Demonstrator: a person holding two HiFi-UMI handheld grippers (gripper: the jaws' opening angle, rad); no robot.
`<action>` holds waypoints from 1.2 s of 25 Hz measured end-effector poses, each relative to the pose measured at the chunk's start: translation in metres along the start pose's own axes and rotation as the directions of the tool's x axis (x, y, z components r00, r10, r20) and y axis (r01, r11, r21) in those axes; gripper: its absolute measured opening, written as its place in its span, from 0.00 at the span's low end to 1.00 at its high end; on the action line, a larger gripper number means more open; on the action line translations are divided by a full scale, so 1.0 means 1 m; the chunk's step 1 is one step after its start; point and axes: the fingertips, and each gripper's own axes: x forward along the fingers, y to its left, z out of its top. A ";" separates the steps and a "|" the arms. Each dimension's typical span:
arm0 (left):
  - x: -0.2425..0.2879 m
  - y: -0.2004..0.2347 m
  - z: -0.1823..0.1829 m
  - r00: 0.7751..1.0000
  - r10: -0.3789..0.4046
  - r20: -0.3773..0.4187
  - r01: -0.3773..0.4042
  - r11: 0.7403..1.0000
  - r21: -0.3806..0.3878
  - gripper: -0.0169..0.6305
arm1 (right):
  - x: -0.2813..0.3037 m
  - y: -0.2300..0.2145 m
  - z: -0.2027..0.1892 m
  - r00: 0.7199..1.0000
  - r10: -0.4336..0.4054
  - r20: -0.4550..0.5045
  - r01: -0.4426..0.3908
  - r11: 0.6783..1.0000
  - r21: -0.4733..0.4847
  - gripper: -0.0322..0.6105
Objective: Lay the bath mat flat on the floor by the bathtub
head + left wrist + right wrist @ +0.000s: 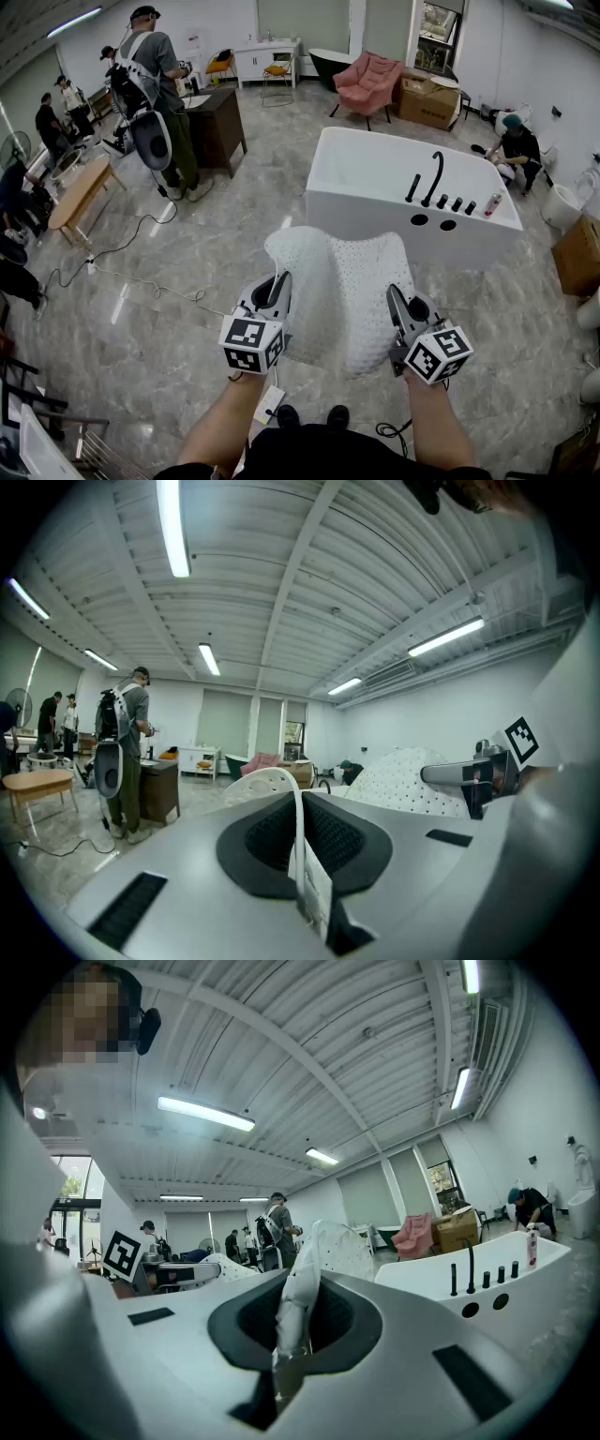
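The left gripper [277,289] and right gripper [397,302] each have their fingers pinched narrow on a near edge of the bath mat [342,281], which hangs above the floor [187,309] on the near side of the bathtub [375,173]. Its far edge curls, so lowering it could trap a fold. The 2 gripper views show each pinch; only the head view shows the mat's spread.

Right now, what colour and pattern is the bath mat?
The bath mat is white with a fine dotted texture; clearest in the head view.
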 end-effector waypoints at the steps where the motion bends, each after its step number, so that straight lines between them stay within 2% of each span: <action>1: 0.001 -0.002 0.000 1.000 0.000 -0.001 0.000 1.000 0.001 0.06 | -0.001 -0.001 0.000 1.000 0.001 0.000 -0.001 1.000 0.000 0.09; 12: 0.017 -0.040 -0.007 1.000 -0.012 -0.021 0.012 1.000 0.005 0.06 | -0.024 -0.033 -0.004 1.000 -0.003 0.005 0.002 1.000 0.015 0.09; 18: 0.029 -0.072 -0.001 0.999 -0.022 -0.025 0.022 1.000 0.014 0.06 | -0.049 -0.051 0.001 0.999 0.035 0.005 -0.035 0.997 0.068 0.10; 24: 0.040 -0.101 -0.008 0.998 -0.041 -0.041 0.041 0.999 0.015 0.06 | -0.076 -0.087 -0.007 1.000 -0.010 0.002 0.010 0.996 0.091 0.10; 30: 0.049 -0.115 -0.010 0.996 -0.070 -0.054 0.071 0.997 0.014 0.06 | -0.092 -0.102 -0.016 0.999 -0.041 -0.020 0.043 0.992 0.118 0.10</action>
